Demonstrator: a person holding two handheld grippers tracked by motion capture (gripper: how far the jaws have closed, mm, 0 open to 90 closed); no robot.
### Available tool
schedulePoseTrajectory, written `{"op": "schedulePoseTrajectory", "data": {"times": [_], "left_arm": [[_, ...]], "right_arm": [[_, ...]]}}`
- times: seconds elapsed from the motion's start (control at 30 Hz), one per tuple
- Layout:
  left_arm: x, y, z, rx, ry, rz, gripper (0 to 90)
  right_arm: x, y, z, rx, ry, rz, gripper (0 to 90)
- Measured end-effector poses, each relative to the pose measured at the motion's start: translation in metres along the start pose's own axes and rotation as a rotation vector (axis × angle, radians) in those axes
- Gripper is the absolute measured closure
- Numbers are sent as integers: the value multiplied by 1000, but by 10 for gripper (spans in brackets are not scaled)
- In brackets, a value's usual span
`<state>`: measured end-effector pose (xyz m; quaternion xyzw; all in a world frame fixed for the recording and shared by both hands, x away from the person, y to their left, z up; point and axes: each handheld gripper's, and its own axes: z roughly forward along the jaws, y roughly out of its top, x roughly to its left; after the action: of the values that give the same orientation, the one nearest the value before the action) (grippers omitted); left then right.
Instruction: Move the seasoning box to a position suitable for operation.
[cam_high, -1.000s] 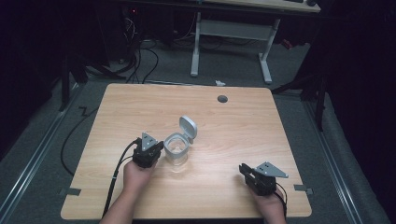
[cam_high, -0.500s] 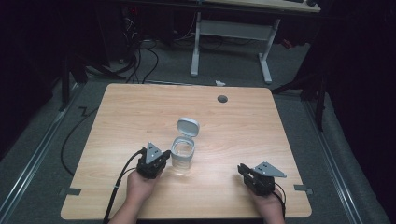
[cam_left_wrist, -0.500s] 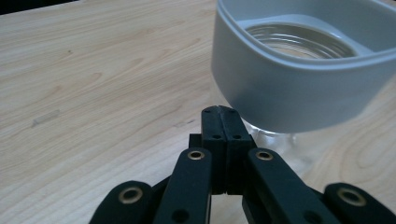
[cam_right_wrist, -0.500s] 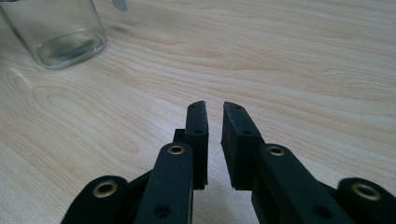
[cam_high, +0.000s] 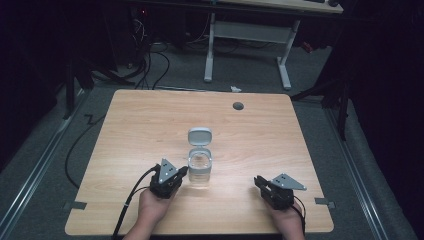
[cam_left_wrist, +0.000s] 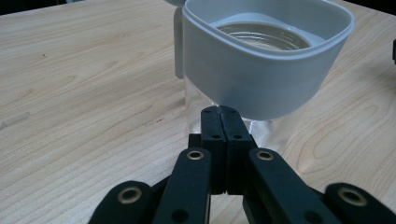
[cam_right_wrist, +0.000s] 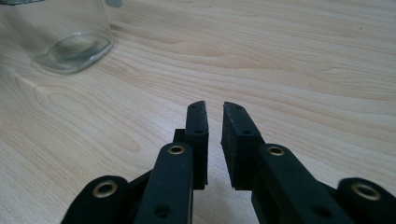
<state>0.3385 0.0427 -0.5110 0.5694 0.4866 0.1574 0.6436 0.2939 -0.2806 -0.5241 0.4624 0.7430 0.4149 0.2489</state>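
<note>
A clear glass jar (cam_high: 200, 170) with a grey collar stands near the middle of the table (cam_high: 130, 125), its hinged lid (cam_high: 199, 136) flipped up and back, so the mouth is open. Your left gripper (cam_high: 179, 175) sits just beside the jar's left side, its fingers (cam_left_wrist: 212, 126) pressed together and holding nothing; in the left gripper view their tips sit under the collar at the glass, likely to nudge or steady it. Your right gripper (cam_high: 261, 182) rests on the table well apart to the right, fingers (cam_right_wrist: 198, 116) a narrow gap apart and empty, probably waiting its turn.
</note>
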Motion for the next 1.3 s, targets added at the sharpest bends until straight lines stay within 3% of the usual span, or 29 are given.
{"op": "schedulePoseTrajectory", "data": {"times": [0.27,0.47,0.57,0.73,0.93,1.1,1.3], "left_arm": [[4,-6,-12,9,2,-17,853],[-8,-23,-22,33,-27,-12,814],[-15,-31,-19,52,-40,5,797],[-24,-36,-8,46,-63,-10,805],[-27,-36,0,36,-67,-32,873],[-26,-38,2,38,-76,-33,889],[-23,-35,1,26,-81,-64,889]], "right_arm": [[1,0,1,5,5,-1,812],[3,2,2,10,37,11,812],[9,4,5,18,21,0,817],[25,14,12,33,35,-14,843],[38,38,32,27,72,-28,883],[50,65,49,-5,89,-89,883],[54,89,70,-21,107,-77,886]]}}
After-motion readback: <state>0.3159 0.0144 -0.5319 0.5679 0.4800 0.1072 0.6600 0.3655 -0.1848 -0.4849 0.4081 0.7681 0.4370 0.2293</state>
